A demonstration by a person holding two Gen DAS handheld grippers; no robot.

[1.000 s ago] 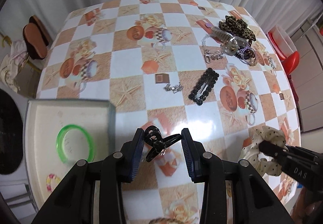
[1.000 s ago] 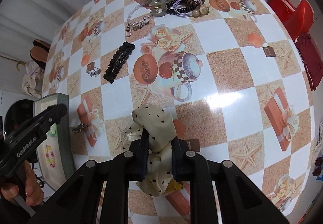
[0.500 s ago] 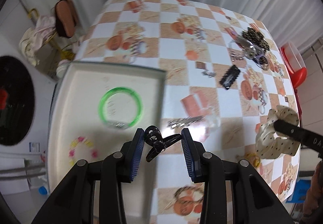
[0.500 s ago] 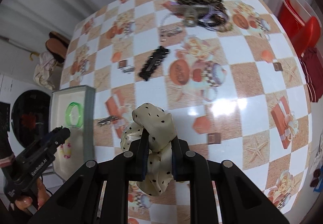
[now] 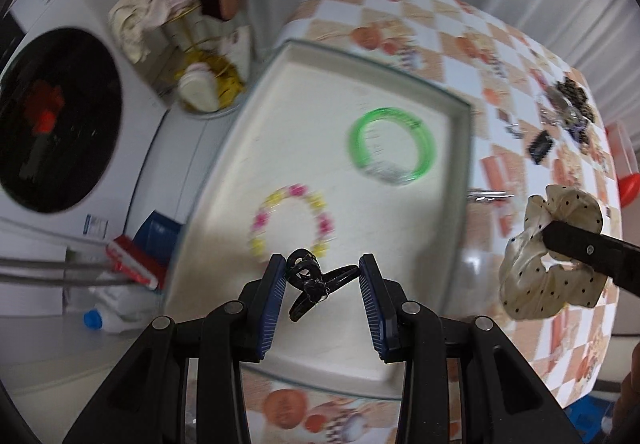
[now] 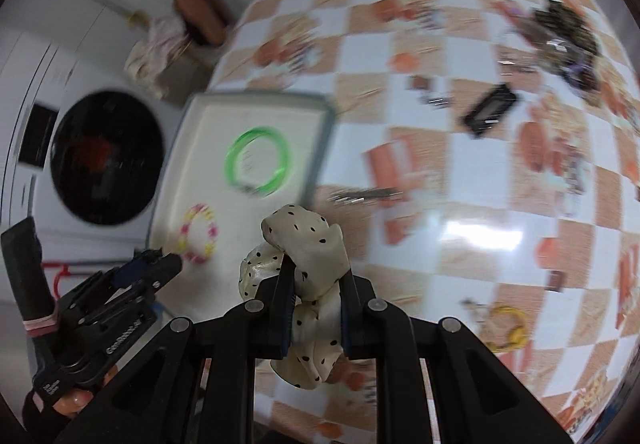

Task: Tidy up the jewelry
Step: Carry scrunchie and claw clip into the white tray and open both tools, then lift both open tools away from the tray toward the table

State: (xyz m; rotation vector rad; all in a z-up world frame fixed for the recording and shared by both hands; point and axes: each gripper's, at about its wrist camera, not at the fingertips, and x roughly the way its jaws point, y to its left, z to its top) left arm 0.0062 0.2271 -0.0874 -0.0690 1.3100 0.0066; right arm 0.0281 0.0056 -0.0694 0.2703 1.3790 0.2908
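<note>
1. The left gripper [image 5: 322,278] pinches a small black plastic claw hair clip [image 5: 310,281] between its blue pads, above the near part of a shallow white rectangular tray with a grey rim [image 5: 465,180].
2. The right gripper [image 6: 315,294] is clamped on a cream satin scrunchie with black dots [image 6: 308,244], held over the table just beside the tray's edge.
3. In the tray lie a translucent green bangle [image 5: 391,146] and a pink-and-yellow bead bracelet [image 5: 291,222], apart from each other.
4. On the checkered orange-and-white tablecloth [image 6: 480,236] lie a black rectangular barrette [image 6: 490,114], a silver clip [image 6: 366,195], a yellow trinket [image 6: 506,326] and a blurred heap of accessories [image 6: 560,32] at the far edge.
5. A white washing machine with a dark round door [image 5: 52,120] stands beside the table; pale curtains hang behind.
</note>
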